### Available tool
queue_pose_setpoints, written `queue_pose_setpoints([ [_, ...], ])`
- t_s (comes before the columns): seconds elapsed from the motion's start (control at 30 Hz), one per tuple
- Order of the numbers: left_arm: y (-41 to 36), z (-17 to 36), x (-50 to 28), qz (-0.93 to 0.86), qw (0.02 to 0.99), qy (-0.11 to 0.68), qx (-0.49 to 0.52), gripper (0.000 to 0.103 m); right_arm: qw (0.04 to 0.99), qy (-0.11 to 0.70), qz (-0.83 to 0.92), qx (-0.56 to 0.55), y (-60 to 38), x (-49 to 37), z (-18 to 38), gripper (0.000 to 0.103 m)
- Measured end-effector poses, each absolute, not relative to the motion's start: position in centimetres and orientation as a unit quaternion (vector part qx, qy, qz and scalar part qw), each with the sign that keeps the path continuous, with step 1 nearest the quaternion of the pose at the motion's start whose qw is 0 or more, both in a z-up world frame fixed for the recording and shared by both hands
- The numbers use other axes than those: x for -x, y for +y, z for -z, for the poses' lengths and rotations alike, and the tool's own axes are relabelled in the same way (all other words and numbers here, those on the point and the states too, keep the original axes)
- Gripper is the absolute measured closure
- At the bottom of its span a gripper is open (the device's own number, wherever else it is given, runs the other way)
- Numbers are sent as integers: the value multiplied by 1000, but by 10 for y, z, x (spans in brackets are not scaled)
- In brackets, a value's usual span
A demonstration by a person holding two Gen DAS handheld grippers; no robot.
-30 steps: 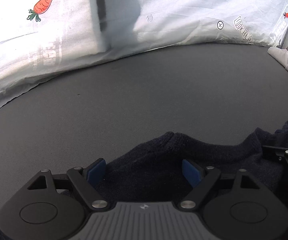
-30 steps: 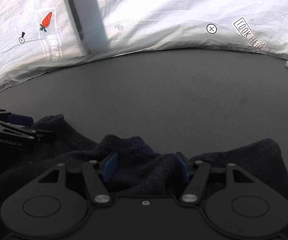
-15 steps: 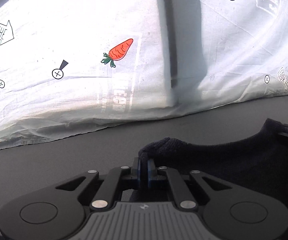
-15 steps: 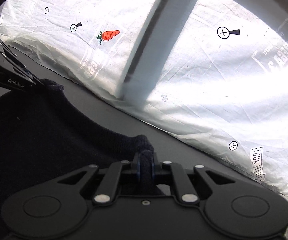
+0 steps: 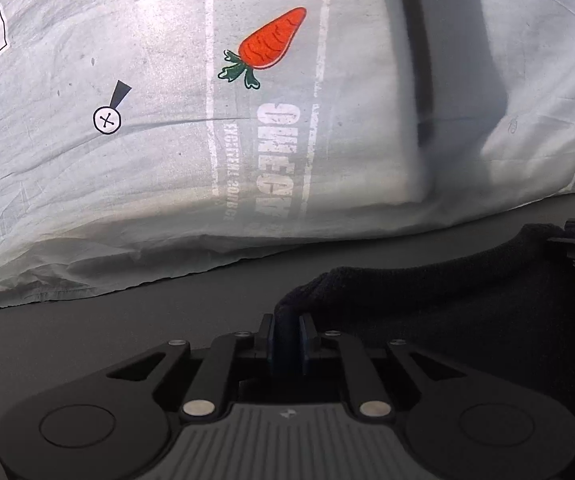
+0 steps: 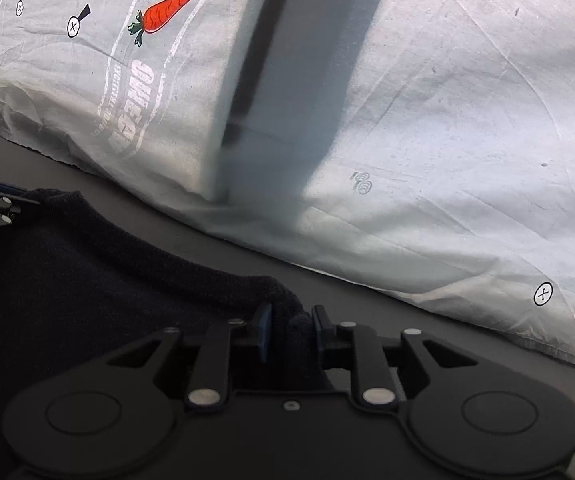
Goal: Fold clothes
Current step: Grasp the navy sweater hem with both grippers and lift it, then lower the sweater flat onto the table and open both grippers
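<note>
Both my left gripper (image 5: 286,334) and right gripper (image 6: 290,330) pinch the dark knit garment's (image 5: 447,300) top edge, jaws easing open, so it may slip free.

Two tongs (image 5: 286,334) (image 6: 290,330), one dark garment (image 5: 447,304) (knit), one printed sheet (image 5: 167,184)

Fuzzy dark knit garment (image 5: 427,304), matt grey tabletop (image 5: 87,344), creased white printed cloth sheet (image 5: 167,180), matt black plastic gripper housings.

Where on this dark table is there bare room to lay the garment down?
Free: the dark tabletop strip between the navy garment and the white printed sheet, widest at left. Crowded: the near side, where the left gripper and right gripper pinch the garment's edge, jaws opening.
</note>
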State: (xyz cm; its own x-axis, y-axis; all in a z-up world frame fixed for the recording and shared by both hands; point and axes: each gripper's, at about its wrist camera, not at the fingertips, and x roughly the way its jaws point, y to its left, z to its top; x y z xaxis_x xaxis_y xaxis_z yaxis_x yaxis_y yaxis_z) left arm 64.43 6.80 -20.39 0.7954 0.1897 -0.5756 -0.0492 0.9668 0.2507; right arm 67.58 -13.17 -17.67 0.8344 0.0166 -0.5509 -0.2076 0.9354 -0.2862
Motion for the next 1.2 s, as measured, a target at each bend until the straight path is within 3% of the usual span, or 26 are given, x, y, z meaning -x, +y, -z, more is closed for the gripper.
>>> queue_pose_setpoints([
  [0.07, 67, 201, -644, -67, 942, 308, -116, 88, 945, 285, -53, 149, -138, -678, 176, 75],
  [0.13, 72, 199, -647, -72, 942, 312, -101, 83, 948, 290, -37, 125, -145, -682, 176, 61],
  [0.2, 80, 193, -650, -76, 940, 325, -72, 72, 948, 306, -5, 84, -156, -688, 177, 20],
  [0.23, 86, 187, -649, -75, 937, 336, -51, 59, 945, 323, 5, 50, -167, -695, 175, 13],
  [0.27, 90, 179, -645, -75, 938, 336, -40, 54, 939, 345, 4, 15, -179, -702, 174, 6],
  [0.37, 87, 147, -613, -88, 943, 316, -56, 47, 924, 381, 0, -16, -200, -700, 156, 9],
  [0.43, 90, 123, -578, -98, 942, 309, -86, 29, 935, 353, 11, -3, -207, -672, 133, 10],
  [0.53, 81, 103, -514, -112, 937, 320, -83, 18, 950, 309, 6, 34, -219, -607, 105, 7],
  [0.67, 59, 104, -417, -90, 921, 375, -53, 17, 945, 322, 26, 59, -243, -510, 102, 5],
  [0.9, 14, 153, -281, -63, 876, 473, -72, 16, 919, 390, 51, 32, -295, -347, 126, 1],
  [1.07, 13, 155, -261, -117, 870, 479, -12, 14, 908, 412, 48, 53, -320, -291, 141, 1],
  [1.13, 16, 159, -260, -152, 864, 480, 23, 4, 907, 415, 50, 56, -328, -282, 144, 1],
  [1.2, 20, 162, -256, -177, 858, 479, 62, 0, 905, 417, 52, 58, -336, -275, 145, 1],
])
